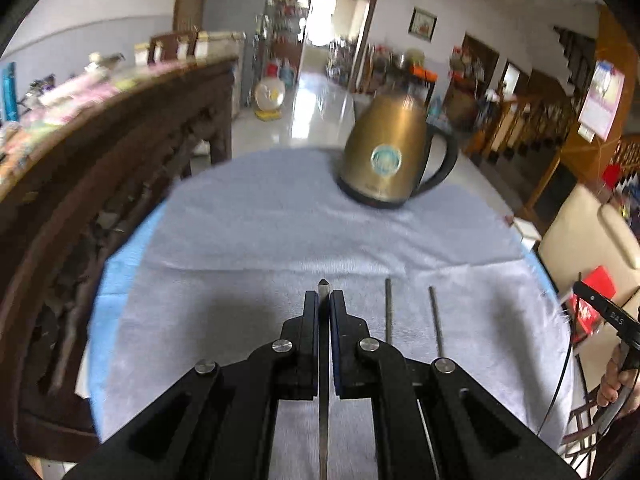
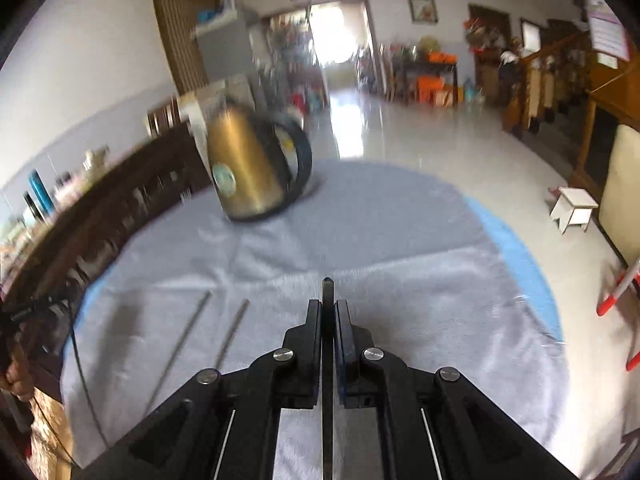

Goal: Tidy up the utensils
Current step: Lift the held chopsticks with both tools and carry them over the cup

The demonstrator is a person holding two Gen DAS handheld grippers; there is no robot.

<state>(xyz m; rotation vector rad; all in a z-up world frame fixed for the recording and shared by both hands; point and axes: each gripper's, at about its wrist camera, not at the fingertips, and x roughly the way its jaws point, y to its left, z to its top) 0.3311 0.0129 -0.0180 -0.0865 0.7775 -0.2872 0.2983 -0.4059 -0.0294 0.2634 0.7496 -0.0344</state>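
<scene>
My left gripper is shut on a thin flat metal utensil whose pointed tip sticks out past the fingers, above the grey cloth. Two thin metal sticks lie side by side on the cloth just right of it. My right gripper is shut on a dark flat utensil with its tip past the fingers. The same two sticks lie to its left in the right wrist view. What kind of utensil each gripper holds is hidden by the fingers.
A brass-coloured kettle with a black handle stands at the far side of the cloth-covered table; it also shows in the right wrist view. A dark carved wooden cabinet runs along the left. A white stool stands on the floor.
</scene>
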